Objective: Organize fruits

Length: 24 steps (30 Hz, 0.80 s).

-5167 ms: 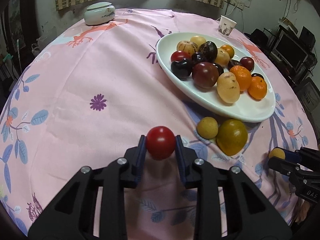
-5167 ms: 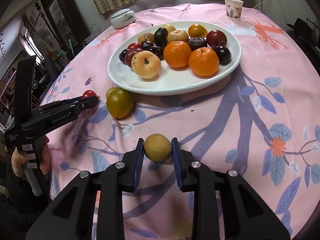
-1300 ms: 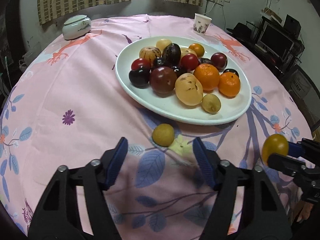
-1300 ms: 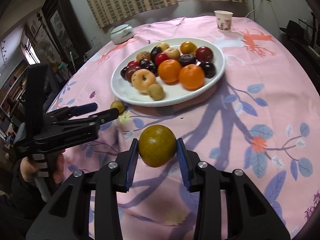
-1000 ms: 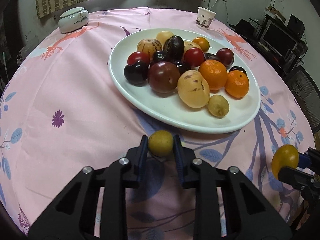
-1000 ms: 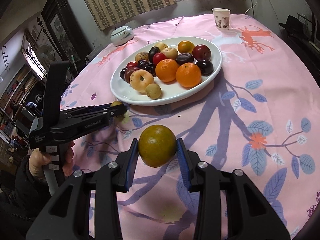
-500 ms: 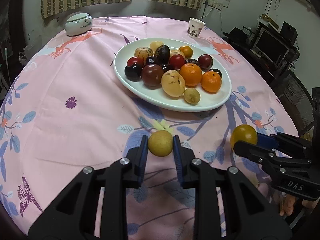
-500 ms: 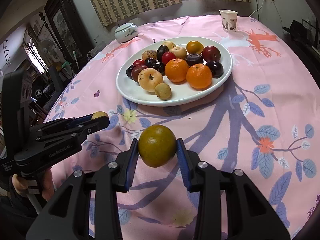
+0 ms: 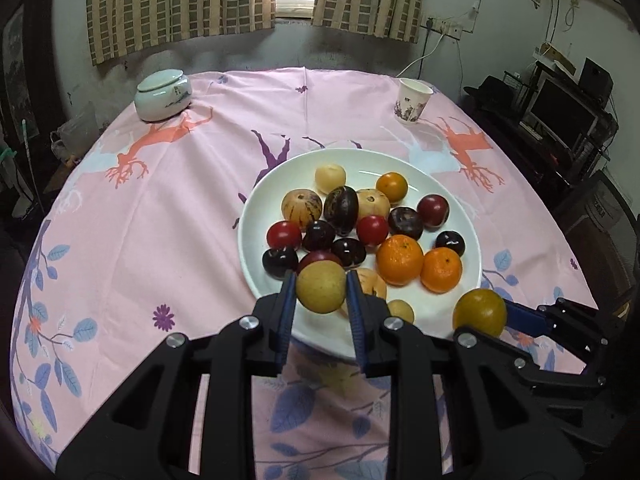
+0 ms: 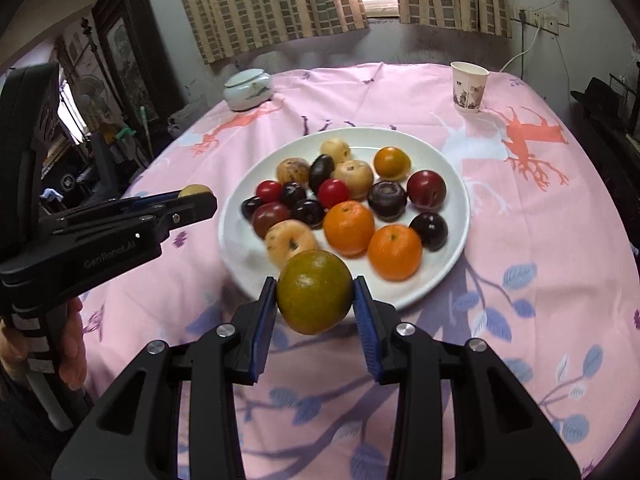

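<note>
The worktop (image 9: 192, 240) under its pink cloth now lies bare of loose fruit: a second ago the small tan fruit (image 9: 321, 287) sat on the cloth by the near rim of the white plate (image 9: 256, 216). The left gripper (image 9: 321, 294) has since lifted it clear, jaws clenched on it, over the plate's near edge. The right gripper (image 10: 315, 296) holds the larger green-yellow citrus (image 10: 315, 291) firmly, raised just short of that same rim. Both last strays probably only need setting down among the heaped fruit, though the exact gap above the plate is hard to judge.
</note>
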Motion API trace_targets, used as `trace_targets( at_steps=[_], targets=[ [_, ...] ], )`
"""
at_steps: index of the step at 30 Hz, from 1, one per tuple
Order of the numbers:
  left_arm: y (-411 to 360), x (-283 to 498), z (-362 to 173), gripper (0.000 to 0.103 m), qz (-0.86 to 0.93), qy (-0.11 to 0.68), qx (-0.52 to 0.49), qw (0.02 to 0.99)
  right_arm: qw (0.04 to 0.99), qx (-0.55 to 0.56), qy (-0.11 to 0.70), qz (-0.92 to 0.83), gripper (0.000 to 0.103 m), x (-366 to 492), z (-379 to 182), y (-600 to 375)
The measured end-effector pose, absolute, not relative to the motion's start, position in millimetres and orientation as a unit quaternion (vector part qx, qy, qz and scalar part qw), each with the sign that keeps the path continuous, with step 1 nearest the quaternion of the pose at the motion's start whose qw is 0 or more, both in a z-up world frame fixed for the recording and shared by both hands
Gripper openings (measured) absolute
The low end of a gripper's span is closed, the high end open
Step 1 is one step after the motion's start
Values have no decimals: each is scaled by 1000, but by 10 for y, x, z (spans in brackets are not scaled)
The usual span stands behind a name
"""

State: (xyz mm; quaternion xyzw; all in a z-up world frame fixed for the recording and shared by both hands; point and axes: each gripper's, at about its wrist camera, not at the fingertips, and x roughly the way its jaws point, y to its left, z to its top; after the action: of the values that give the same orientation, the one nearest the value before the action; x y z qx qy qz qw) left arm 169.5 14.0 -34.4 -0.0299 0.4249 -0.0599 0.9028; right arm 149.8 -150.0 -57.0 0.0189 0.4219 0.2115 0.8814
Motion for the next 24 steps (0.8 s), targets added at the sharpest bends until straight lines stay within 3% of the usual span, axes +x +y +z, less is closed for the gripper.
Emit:
trace_targets(
  at_steps=[11,13,15,16,20,23,24],
  targets=[
    [108,1910,-612,26,-61,453,-43,888,874,18,446,193,39,1758,-779,-1482],
    [120,1942,-638,28,-56,457,-41,887,872,21,452,187,46,1786,-792,-1483],
    [124,1962,-635,49,-52,454,-40,889,878,20,444,179,66,1772,-756,-1489],
    [132,1955,-618,59,-49,447,-39,892,885,17,432,174,67,1739,-714,-1498],
    [145,1907,-509,71,-51,433,-42,899,897,12,411,165,70,1626,-575,-1558],
    [170,1793,-417,87,-51,420,-51,905,900,12,408,154,84,1527,-541,-1612],
    [175,1732,-387,91,-49,415,-52,907,903,7,403,151,93,1483,-530,-1614]
  ],
)
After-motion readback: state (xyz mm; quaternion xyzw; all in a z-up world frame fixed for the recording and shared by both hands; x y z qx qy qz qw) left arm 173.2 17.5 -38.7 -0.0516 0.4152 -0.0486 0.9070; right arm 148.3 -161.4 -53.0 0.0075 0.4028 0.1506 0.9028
